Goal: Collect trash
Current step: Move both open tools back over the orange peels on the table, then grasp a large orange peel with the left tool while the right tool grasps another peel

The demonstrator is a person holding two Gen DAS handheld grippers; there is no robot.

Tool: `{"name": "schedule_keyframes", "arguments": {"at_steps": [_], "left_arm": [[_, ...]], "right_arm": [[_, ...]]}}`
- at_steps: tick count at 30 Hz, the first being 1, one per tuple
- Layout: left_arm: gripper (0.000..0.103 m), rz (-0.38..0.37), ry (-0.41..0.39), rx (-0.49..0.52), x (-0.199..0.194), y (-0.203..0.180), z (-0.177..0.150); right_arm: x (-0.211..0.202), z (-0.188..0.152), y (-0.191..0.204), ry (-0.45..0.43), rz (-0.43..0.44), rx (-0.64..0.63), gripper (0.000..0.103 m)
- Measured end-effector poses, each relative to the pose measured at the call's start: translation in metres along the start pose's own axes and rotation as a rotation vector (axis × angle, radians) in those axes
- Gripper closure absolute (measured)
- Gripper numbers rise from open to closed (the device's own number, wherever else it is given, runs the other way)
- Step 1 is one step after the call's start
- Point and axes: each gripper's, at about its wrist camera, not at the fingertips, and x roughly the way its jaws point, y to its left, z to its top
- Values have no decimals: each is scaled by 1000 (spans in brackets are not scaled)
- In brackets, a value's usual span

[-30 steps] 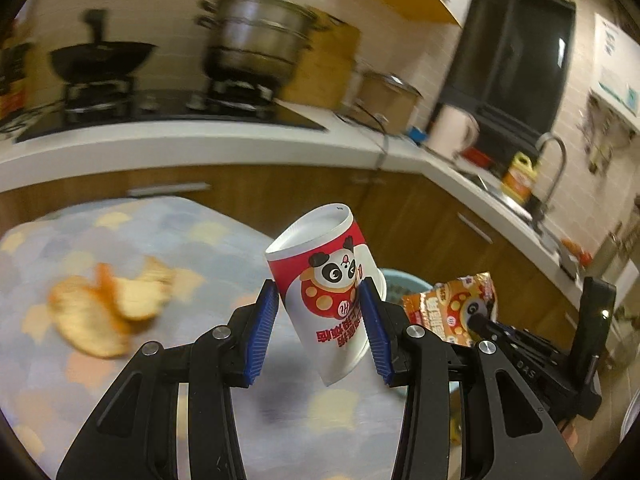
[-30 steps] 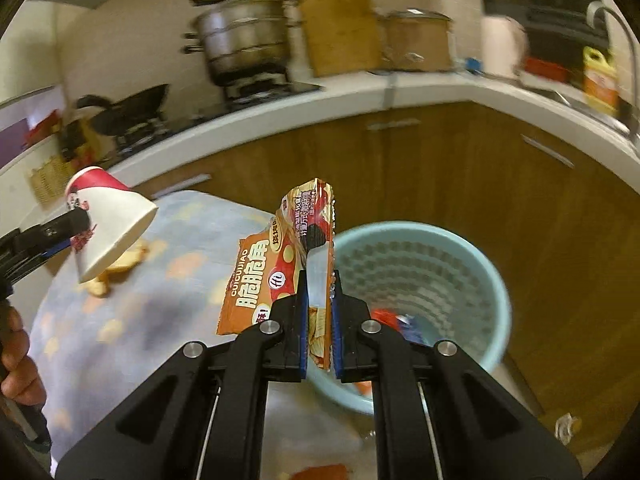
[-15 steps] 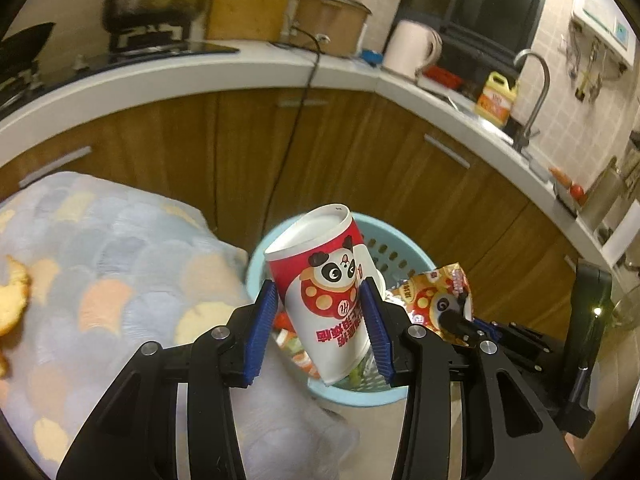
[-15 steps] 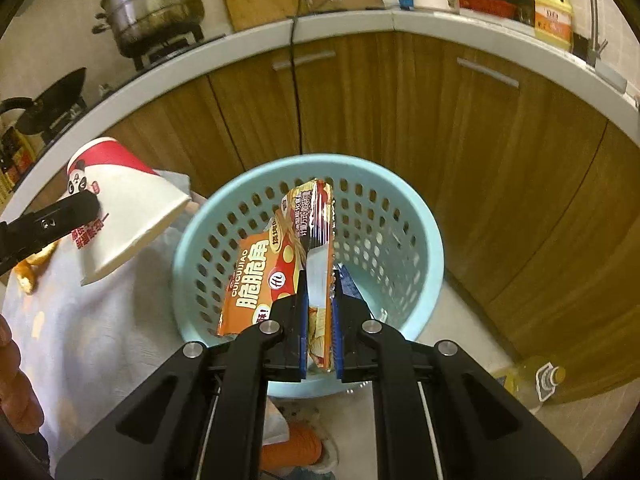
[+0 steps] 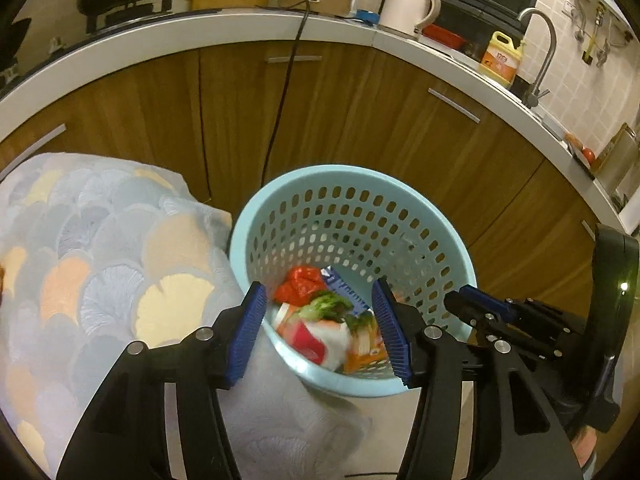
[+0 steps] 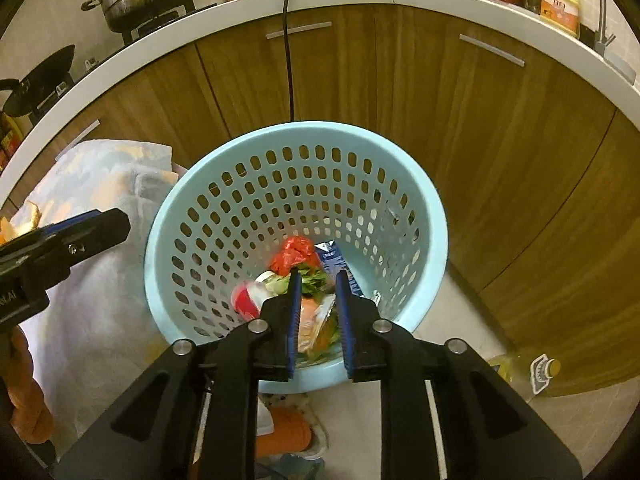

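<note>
A light blue perforated basket (image 5: 360, 184) stands on the floor; it also shows in the right wrist view (image 6: 296, 136). Inside lie the red-and-white panda paper cup (image 5: 316, 340), the orange snack bag (image 5: 364, 350), red plastic, green leaves and a blue wrapper. The cup (image 6: 246, 300) and bag (image 6: 316, 324) also show in the right wrist view. My left gripper (image 5: 320, 332) is open and empty above the basket's near rim. My right gripper (image 6: 318, 312) is open and empty over the basket; it appears from the side in the left wrist view (image 5: 476, 304).
A table with a scale-patterned cloth (image 5: 100, 264) lies left of the basket, orange peel (image 6: 16, 224) on it. Wooden cabinets (image 5: 360, 112) and a white counter curve behind, with a hanging black cable (image 5: 280, 100). A bottle (image 6: 532, 368) lies on the floor at the right.
Both grippers opened. The paper cup dropped from the left gripper and the snack bag from the right into the basket. Both views tilted further down over the basket.
</note>
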Motion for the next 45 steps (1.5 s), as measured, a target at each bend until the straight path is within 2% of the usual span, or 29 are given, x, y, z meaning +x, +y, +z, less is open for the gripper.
{"name": "schedule_keyframes", "arguments": {"at_steps": [6,12,16,21,27,33,39,42,44,45], "left_arm": [[50,0,-41,-34,-23,11,0],[50,45,-129,-87,-66,33,-11],[50,130,-207,-149,-104,64,-26],[50,251,-262,-266,-148,116,-47],[50,311,-306,-420,-188,178,-68],[49,283,-271,-456,-188,208,-69],[50,314,-242,-509,-164,222,-65],[53,334,-229,-534,-156,231,-64],[66,324,-228,-545,-155,236,-67],[66,310,-229,-553,-156,239,-70]], "right_arm": [[-18,3,4,-45,42,7,81],[-43,6,36,-110,105,-52,78],[-60,8,73,-150,167,-119,78],[-71,11,127,-172,256,-208,78],[-70,9,201,-187,337,-326,78],[-51,-1,254,-191,398,-409,78],[-17,-10,265,-108,370,-421,78],[-19,-11,264,-119,400,-431,78],[-16,-11,265,-101,400,-432,78],[-16,-11,266,-101,402,-434,78]]}}
